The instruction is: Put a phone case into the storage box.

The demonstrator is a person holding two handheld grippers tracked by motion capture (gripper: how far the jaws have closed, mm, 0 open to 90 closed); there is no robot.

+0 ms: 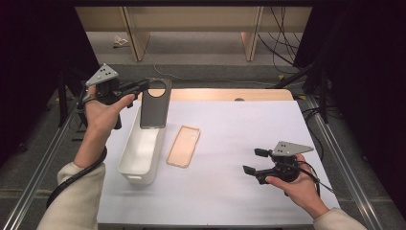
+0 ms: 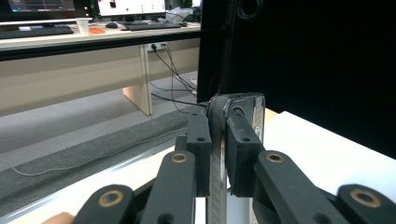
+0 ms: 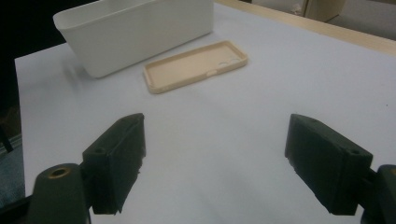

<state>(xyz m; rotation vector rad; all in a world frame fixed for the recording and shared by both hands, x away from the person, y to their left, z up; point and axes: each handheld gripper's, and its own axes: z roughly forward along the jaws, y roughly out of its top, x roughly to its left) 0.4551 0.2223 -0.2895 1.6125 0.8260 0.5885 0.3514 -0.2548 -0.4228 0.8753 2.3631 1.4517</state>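
Here, dark case (image 1: 154,103) (upright) in left tongs (image 1: 143,86).

A white-topped table (image 1: 230,191) carried a white bin (image 1: 142,153) at nine o'clock, with a tan phone case (image 1: 183,146) just beside it.

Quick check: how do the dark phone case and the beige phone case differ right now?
The dark phone case is clamped by the left gripper and held up over the white bin; the beige phone case lies flat on the table beside that bin, untouched. The dark one has a big round camera cutout; the beige one's cutout is small. Both look empty.
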